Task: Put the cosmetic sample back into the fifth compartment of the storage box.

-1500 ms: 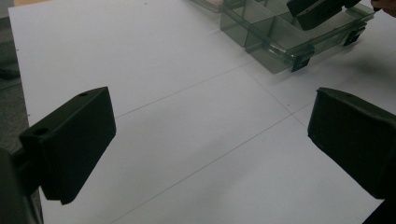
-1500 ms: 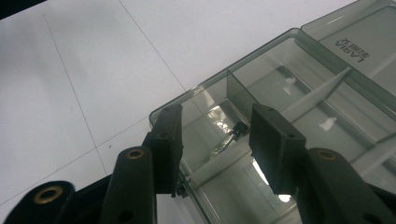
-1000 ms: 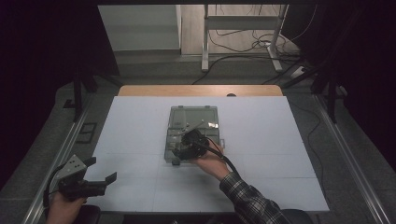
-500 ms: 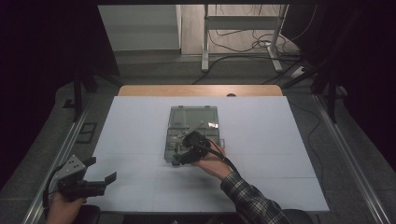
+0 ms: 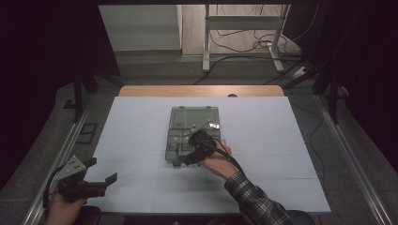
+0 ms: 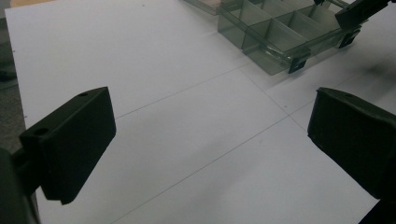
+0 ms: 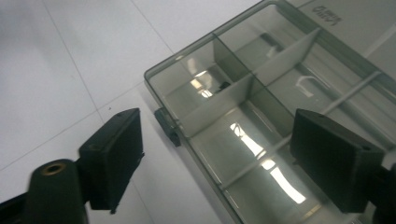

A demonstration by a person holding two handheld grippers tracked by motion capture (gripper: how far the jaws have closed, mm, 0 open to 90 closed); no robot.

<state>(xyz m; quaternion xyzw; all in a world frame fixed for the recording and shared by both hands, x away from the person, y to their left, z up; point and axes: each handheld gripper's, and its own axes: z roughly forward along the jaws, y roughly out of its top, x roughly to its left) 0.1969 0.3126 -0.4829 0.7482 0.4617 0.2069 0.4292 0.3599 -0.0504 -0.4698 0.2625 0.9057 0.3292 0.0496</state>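
Jaws of the right gripper (image 5: 180, 162) stand apart over the near left corner of the clear box (image 5: 193, 123), which lies open mid-table (image 5: 281, 140) with its dividers showing. Left gripper (image 5: 107, 174), jaws also spread and empty, hovers near the table's near left corner, well apart from the box.

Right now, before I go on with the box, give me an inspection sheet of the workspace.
Surface: white sheet with thin grid lines over a wooden table.
Job's things: clear compartment box, lid open, dividers inside; compartments look empty in the right gripper view.
Clutter: nothing seen.
Grippers: right gripper open over the box's near corner; left gripper open at the sheet's near left edge.
Cables: several on the floor beyond the table.
Surroundings: dark; metal frame legs behind.
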